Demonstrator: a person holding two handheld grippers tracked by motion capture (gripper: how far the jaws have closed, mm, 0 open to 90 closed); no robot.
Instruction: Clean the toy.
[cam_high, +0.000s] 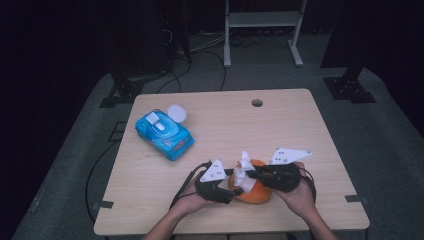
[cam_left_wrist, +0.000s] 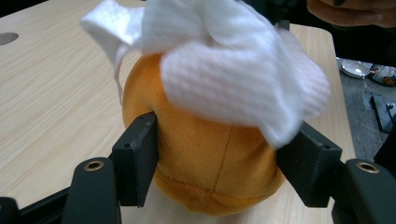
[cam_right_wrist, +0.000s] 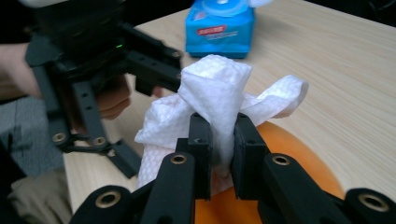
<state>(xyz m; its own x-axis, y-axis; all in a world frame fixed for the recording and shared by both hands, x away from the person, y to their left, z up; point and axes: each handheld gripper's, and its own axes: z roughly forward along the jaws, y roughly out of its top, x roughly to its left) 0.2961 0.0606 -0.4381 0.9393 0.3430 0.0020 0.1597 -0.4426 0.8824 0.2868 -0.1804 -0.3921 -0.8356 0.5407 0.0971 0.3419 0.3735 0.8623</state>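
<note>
Currently, left gripper (cam_left_wrist: 219, 168): clamped on round orange plush ball (cam_left_wrist: 210, 163), steadied for wiping.
Right gripper (cam_right_wrist: 219, 140): pinched on crumpled white wet wipe (cam_right_wrist: 219, 88).

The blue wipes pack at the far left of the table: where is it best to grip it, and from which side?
Probably across its two long sides, coming from above. The blue wipes pack lies flat on the table, with its lid flipped open at the far end. A grip at the middle keeps the jaws off that lid. The pack looks soft, so it may dent.
</note>
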